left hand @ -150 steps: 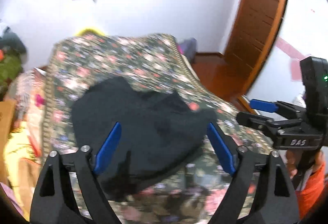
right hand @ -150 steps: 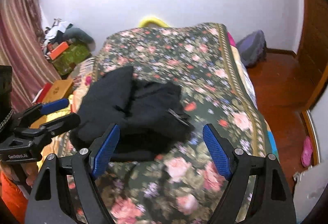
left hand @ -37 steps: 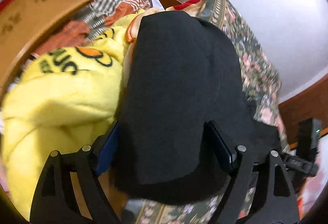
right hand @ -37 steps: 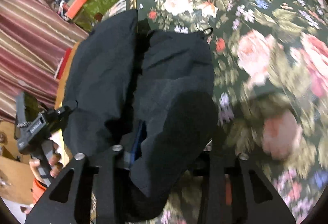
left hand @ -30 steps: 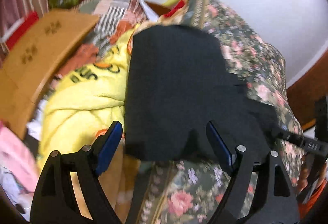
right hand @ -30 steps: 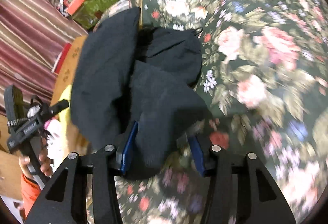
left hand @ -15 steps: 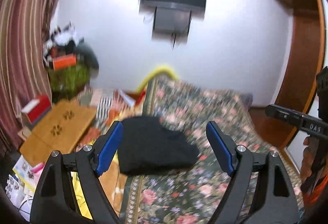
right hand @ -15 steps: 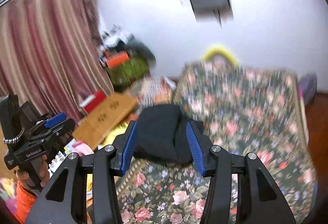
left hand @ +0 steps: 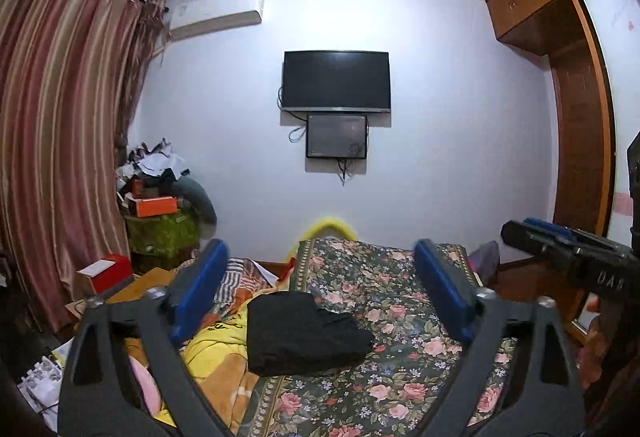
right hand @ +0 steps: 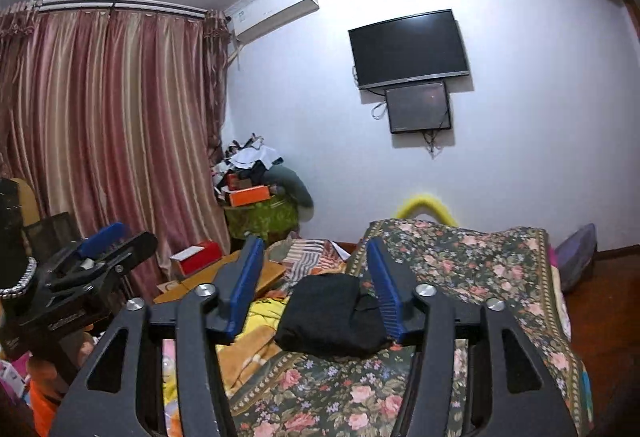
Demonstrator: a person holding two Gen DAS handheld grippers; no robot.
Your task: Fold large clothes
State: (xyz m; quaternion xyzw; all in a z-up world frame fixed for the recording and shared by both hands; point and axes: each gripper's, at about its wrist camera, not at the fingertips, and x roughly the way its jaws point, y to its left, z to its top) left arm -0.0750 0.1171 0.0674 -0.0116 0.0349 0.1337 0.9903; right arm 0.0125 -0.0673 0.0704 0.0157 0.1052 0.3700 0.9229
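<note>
1. The folded black garment (left hand: 304, 333) lies at the left edge of the floral bedspread (left hand: 400, 317), touching a yellow blanket (left hand: 216, 341) beside it.
2. The left gripper (left hand: 320, 293) is raised well clear of the bed and points level toward the far wall; its jaws are opening, spread wide, with nothing between them.
3. The right gripper (right hand: 316, 285) is likewise held above the bed; its jaws are opening, narrower than the left's, and grip nothing. The garment seen between them lies far beyond on the bed.
4. A wall-mounted television (left hand: 336, 81) hangs above a smaller screen (left hand: 337, 136).
5. Striped curtains (right hand: 112, 125) cover the left wall, beneath an air conditioner (right hand: 276, 15).
</note>
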